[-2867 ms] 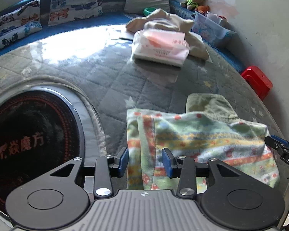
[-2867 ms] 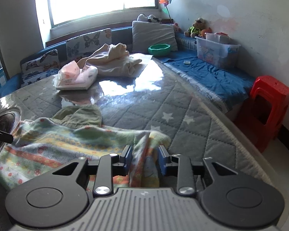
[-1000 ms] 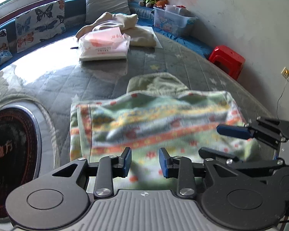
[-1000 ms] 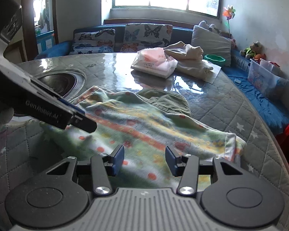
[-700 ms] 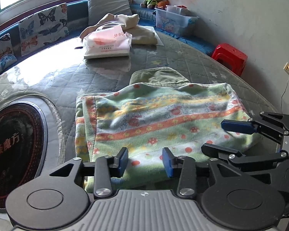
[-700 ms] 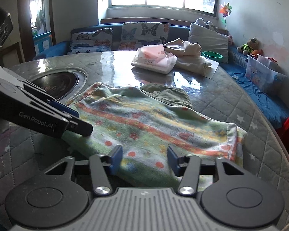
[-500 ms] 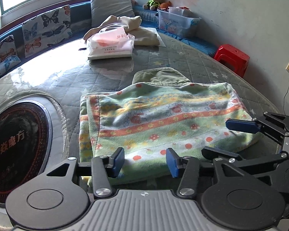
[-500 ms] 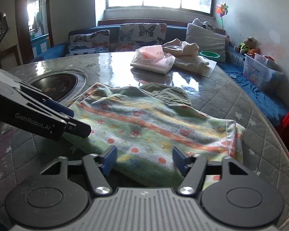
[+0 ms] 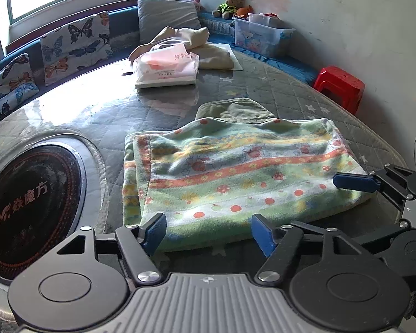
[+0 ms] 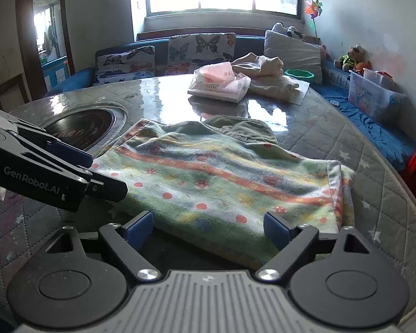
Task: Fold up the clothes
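Observation:
A striped, dotted green towel [image 9: 235, 172] lies folded flat on the quilted table [image 9: 277, 88]. An olive garment [image 9: 235, 109] sticks out from under its far edge. My left gripper [image 9: 208, 231] is open just short of the towel's near edge, holding nothing. In the same view my right gripper [image 9: 327, 202] comes in from the right at the towel's right corner. From the right wrist, the right gripper [image 10: 208, 229] stands wide open at the near edge of the towel [image 10: 222, 183], and the left gripper [image 10: 97, 172] is by the towel's left corner.
A round black hob [image 9: 27, 202] is set into the table to the left. A plastic-wrapped package [image 9: 166, 68] and a beige clothes pile [image 9: 197, 44] sit farther back. A red stool [image 9: 339, 83] and a clear storage box [image 9: 260, 36] stand off the right side.
Both grippers have let go of the towel, opened wide and drawn back to its near edge. The towel now lies folded and still.

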Tool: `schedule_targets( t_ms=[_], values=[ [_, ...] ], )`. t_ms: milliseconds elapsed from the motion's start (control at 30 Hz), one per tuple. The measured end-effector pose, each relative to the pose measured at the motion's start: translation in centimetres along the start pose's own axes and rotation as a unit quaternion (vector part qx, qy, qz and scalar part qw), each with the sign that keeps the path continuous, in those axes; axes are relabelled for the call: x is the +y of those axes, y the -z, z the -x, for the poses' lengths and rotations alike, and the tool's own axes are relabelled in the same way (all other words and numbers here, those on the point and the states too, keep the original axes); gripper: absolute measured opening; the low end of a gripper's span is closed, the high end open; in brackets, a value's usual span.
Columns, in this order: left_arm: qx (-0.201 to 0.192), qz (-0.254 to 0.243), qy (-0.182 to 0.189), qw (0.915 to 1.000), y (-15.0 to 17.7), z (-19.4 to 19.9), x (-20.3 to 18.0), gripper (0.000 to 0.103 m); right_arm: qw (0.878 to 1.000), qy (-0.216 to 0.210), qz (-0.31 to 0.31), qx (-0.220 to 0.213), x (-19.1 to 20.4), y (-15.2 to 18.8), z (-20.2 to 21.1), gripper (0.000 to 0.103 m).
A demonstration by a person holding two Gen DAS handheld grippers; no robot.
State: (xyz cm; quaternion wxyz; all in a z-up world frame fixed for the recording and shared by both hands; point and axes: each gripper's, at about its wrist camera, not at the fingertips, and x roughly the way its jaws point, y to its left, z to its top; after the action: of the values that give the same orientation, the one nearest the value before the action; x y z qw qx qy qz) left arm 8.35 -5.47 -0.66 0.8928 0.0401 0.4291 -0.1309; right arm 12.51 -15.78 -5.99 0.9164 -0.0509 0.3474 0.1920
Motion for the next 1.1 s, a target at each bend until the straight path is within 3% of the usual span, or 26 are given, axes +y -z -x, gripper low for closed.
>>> schedule_targets(
  t_ms=[133, 367, 1100],
  values=[
    [-0.007, 0.000, -0.009, 0.9999, 0.3, 0.7, 0.0, 0.080, 1.000, -0.002, -0.007, 0.001, 0.1, 0.3, 0.3, 0.100],
    [-0.010, 0.000, -0.018, 0.9998, 0.9, 1.3, -0.1, 0.089, 1.000, -0.005, -0.001, 0.005, 0.8, 1.0, 0.6, 0.103],
    [-0.024, 0.009, -0.037, 0.9990, 3.0, 3.0, 0.2, 0.097, 0.999, 0.022, -0.018, 0.029, 1.9, 2.6, 0.1, 0.103]
  ],
)
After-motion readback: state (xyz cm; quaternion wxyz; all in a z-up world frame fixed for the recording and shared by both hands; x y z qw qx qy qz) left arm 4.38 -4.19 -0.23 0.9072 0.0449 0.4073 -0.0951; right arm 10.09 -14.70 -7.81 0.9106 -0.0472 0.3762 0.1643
